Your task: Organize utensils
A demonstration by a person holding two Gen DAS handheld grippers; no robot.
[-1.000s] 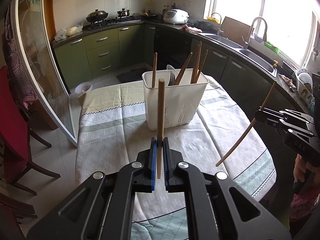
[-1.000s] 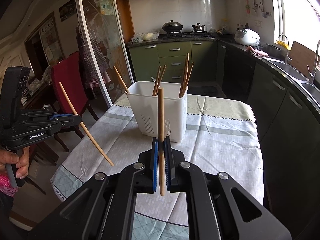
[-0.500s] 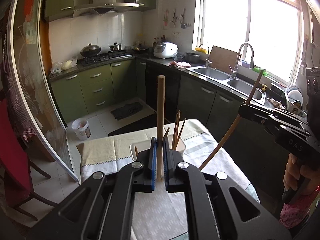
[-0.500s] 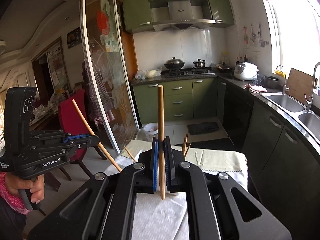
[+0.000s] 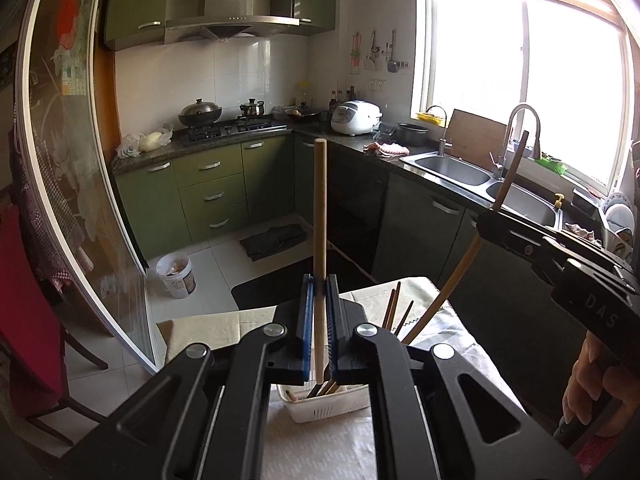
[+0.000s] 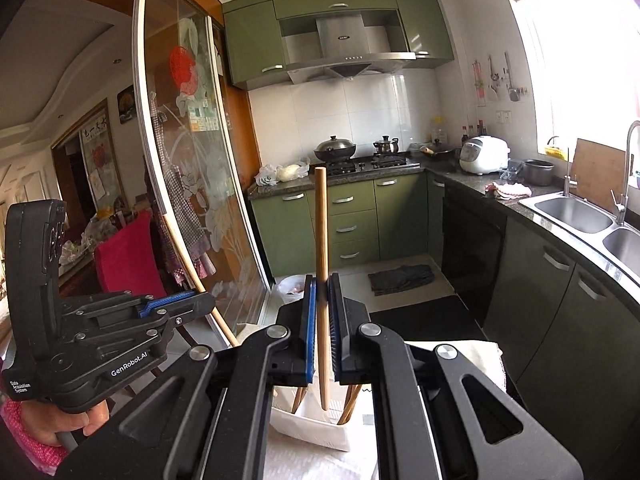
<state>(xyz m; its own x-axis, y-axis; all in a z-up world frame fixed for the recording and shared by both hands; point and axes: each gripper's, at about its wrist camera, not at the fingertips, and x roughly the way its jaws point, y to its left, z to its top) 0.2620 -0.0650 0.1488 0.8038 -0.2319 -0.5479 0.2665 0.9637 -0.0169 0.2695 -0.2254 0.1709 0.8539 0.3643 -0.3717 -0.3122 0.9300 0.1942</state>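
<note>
My left gripper [image 5: 319, 286] is shut on a wooden chopstick [image 5: 319, 216] that stands upright between its blue pads. My right gripper [image 6: 321, 286] is likewise shut on a second upright chopstick [image 6: 321, 240]. Each gripper shows in the other's view: the right gripper [image 5: 486, 218] with its slanted chopstick [image 5: 460, 268], the left gripper [image 6: 204, 300] with its chopstick [image 6: 188, 264]. Both hang high above the white utensil basket [image 5: 332, 410] [image 6: 316, 428] on the table, which holds several chopsticks and is mostly hidden behind the gripper bodies.
The table wears a pale patterned cloth [image 5: 208, 330]. A red chair [image 6: 128, 260] and a glass sliding door [image 5: 72, 208] stand at the left. Green cabinets, a stove [image 5: 232, 126] and a double sink [image 5: 476, 176] line the far and right sides. A person's hand [image 6: 68, 424] grips each handle.
Both grippers have risen with their chopsticks and tilted up. The basket has dropped from the centre of each view to the bottom edge, and the kitchen wall and hood have come into view.
</note>
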